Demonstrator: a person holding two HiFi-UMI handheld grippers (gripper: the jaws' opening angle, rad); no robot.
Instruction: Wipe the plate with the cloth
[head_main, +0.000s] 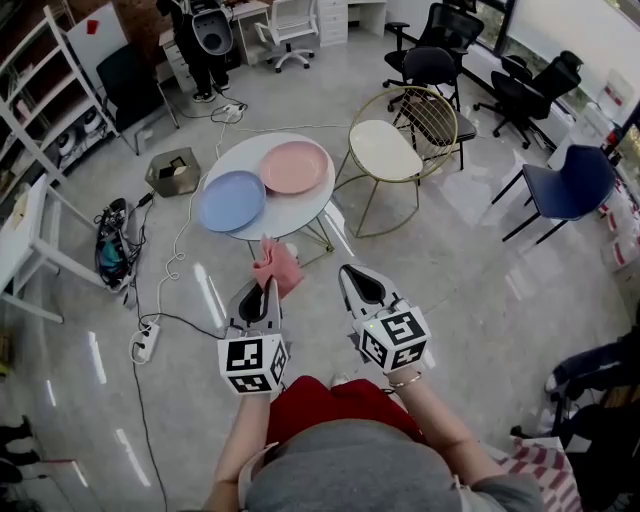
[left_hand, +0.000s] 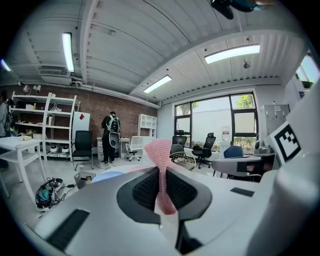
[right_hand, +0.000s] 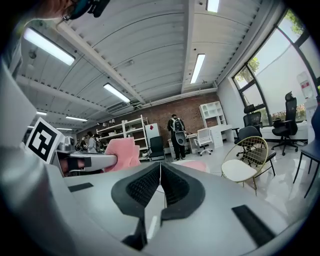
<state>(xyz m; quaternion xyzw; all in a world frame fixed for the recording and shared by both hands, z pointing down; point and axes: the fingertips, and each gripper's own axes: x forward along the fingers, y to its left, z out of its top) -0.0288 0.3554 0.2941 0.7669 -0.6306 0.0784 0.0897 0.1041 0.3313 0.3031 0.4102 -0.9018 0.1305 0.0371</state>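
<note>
My left gripper (head_main: 268, 288) jaws pinch the pink mesh cloth (head_main: 279, 264), short of the round white tabletop (head_main: 290, 212) | right gripper (head_main: 348, 272) jaws closed, empty | round blue plate (head_main: 231, 200), round pink plate (head_main: 294, 166) on it: wiping seemingly unstarted.

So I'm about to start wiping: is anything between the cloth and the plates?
Nothing visible does. The left hand-held gripper holds the cloth in the air short of the round table; the blue plate and the pink plate lie uncovered on it.
</note>
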